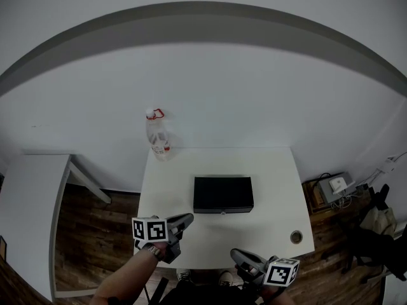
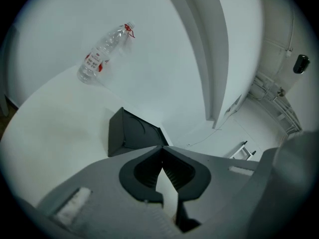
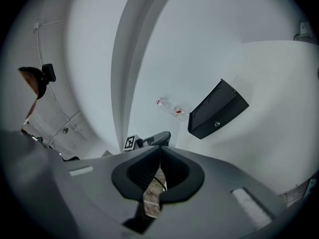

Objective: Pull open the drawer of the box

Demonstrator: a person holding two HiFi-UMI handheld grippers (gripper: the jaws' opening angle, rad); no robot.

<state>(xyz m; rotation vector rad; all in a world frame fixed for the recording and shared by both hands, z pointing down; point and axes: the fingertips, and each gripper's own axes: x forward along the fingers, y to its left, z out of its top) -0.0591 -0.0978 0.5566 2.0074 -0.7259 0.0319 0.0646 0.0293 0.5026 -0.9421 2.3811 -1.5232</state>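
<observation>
Box [image 1: 223, 194], black, mid-table [image 1: 270, 170]; drawer [image 3: 229, 112] shut, knob [image 3: 216, 124] facing the person. Left gripper [image 1: 189, 219] and right gripper [image 1: 234, 253]: jaws closed, empty, short of it. Step: approach. Next, likely: part one pair, reach the knob, pinch.

I see a sparse, office-like room: white worktop [image 1: 280, 170] against a bare white wall [image 1: 222, 88], wood-plank floor [image 1: 95, 246], cabled device [image 1: 337, 185] alongside.
</observation>
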